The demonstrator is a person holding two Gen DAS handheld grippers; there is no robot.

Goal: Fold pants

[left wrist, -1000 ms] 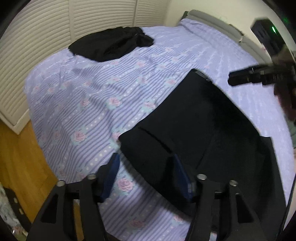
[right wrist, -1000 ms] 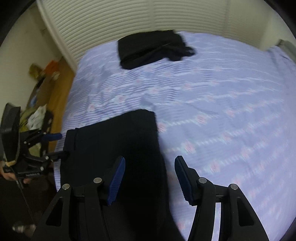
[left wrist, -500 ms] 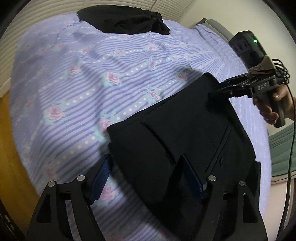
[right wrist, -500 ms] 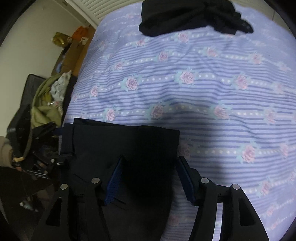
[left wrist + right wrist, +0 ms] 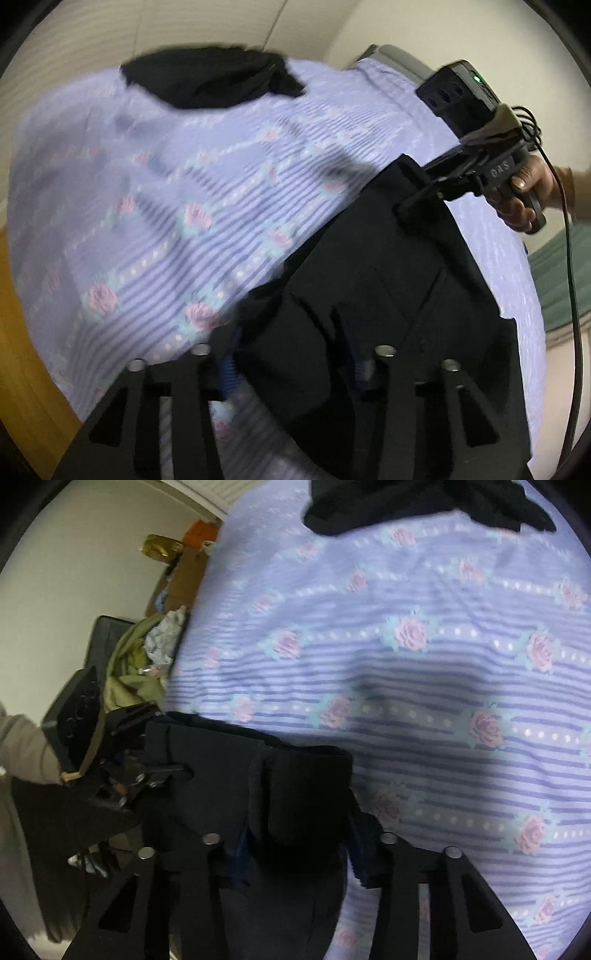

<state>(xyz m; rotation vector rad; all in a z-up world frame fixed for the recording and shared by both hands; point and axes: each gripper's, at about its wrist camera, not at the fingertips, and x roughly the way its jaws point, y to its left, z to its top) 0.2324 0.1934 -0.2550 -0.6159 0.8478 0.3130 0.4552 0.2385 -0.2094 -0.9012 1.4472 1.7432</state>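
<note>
The black pants (image 5: 388, 295) lie folded on the lilac flowered bed cover (image 5: 192, 206). My left gripper (image 5: 291, 362) straddles the pants' near corner, its blue-padded fingers (image 5: 229, 369) apart on either side of the cloth. My right gripper (image 5: 299, 842) straddles the other corner of the pants (image 5: 295, 794) in the same way, jaws apart. The right gripper also shows in the left wrist view (image 5: 424, 195), its tips at the pants' far edge. The left gripper shows in the right wrist view (image 5: 147, 760) at the pants' left edge.
A second pile of black clothing (image 5: 210, 79) lies at the far side of the bed, also seen in the right wrist view (image 5: 424, 502). A heap of clothes and boxes (image 5: 147, 657) stands beside the bed. Wooden floor (image 5: 26, 369) runs along the bed's left edge.
Both grippers have moved down and forward onto the pants' corners, so the cloth now lies between their fingers. The jaws have narrowed a little.
</note>
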